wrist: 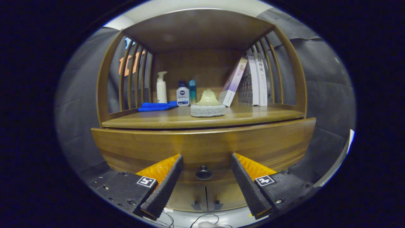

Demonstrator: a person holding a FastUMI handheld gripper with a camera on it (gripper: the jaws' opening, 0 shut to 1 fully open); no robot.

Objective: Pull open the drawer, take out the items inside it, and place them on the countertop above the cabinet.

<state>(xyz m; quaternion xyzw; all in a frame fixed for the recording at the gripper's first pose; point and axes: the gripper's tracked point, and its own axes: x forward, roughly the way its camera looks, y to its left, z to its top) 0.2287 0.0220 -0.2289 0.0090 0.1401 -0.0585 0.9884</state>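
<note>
Drawer: lower centre of frame, front closed flush under the countertop; its knob sits between the fingers of the gripper, which are spread apart and touch nothing. Contents hidden (a scrub pad, bottles and books already stand above). Any pull wants both fingers centred on the knob, drawn straight back.

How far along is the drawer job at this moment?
The drawer looks shut; its contents are hidden. The open tongs flank its knob without touching. A sponge lies on the countertop. This fits before opening or after closing.
</note>
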